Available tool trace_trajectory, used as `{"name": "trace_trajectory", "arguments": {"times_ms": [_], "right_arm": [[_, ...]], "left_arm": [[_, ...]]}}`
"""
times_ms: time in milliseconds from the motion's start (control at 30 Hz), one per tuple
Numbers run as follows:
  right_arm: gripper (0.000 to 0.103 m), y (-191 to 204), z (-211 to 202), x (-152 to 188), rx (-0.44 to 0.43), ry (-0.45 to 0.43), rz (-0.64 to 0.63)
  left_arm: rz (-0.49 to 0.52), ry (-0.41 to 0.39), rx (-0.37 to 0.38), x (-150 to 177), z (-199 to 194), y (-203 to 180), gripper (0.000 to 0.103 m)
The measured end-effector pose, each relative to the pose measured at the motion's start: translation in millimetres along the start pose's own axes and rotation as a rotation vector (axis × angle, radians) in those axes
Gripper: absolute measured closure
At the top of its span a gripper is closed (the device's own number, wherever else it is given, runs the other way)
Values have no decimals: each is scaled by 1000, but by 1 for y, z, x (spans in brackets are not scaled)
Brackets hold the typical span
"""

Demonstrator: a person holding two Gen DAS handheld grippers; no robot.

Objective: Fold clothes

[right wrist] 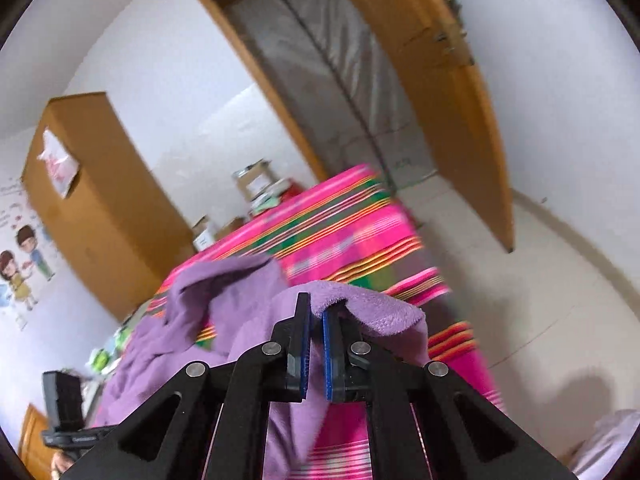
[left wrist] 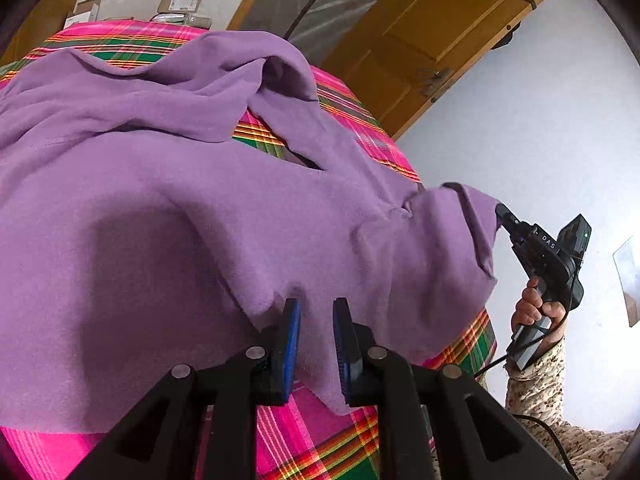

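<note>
From the left wrist camera, a purple fleece garment [left wrist: 192,208] lies spread and rumpled over a bed covered by a pink, green and yellow plaid sheet [left wrist: 320,432]. The left gripper [left wrist: 317,344] has its blue-padded fingers [left wrist: 290,344] a little apart, with the near hem of the fleece running between them; whether the pads actually press the cloth I cannot tell, and that is the first risk: if the hold is loose, any pull from the other side could draw the hem out. At the right, the right gripper [left wrist: 505,216], held by a hand [left wrist: 538,308] in a speckled sleeve [left wrist: 540,384], has its tips pressed together on a far corner of the garment, lifting it clear of the bed. The fabric is soft, thick and matte, sagging in broad folds, with a slit-like gap near the middle showing plaid beneath. A wooden door [left wrist: 440,44] and some cardboard boxes [left wrist: 180,0] stand behind.

From the right wrist camera, the right gripper [right wrist: 316,344] pinches a fuzzy fold of the fleece [right wrist: 360,308], which drapes over the right-hand finger. Only a small bite seems caught, so the corner could slip free under tension. The picture is smeared, which suggests quick movement; a fast swing could drag the whole garment across the smooth sheet [right wrist: 340,232] instead of folding it, or leave the layers bunched and crooked. A tall wooden cupboard [right wrist: 100,200] stands against the wall.
</note>
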State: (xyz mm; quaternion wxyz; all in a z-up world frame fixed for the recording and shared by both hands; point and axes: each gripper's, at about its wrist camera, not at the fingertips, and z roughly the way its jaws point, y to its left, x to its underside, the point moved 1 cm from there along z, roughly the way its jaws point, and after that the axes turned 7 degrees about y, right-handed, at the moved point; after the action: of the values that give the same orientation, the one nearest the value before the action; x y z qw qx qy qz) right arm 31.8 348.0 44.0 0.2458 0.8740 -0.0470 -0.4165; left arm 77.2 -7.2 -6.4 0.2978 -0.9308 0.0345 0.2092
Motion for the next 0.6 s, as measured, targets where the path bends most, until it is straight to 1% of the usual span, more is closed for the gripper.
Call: {"name": "trace_trajectory", "arguments": {"times_ms": [167, 300, 400, 500, 600], "right_arm": [[97, -36, -7, -4, 87, -18, 41], [97, -61, -7, -2, 130, -1, 76], [97, -72, -6, 4, 156, 19, 82], [97, -76, 0, 9, 190, 49, 81], [97, -76, 7, 14, 238, 82, 56]], "left_arm": [[-15, -9, -26, 2, -5, 4, 86], [-63, -42, -67, 5, -19, 21, 86], [-115, -83, -116, 11, -41, 40, 86], [-183, -143, -187, 21, -72, 62, 86], [-280, -204, -256, 37, -105, 90, 85]]}}
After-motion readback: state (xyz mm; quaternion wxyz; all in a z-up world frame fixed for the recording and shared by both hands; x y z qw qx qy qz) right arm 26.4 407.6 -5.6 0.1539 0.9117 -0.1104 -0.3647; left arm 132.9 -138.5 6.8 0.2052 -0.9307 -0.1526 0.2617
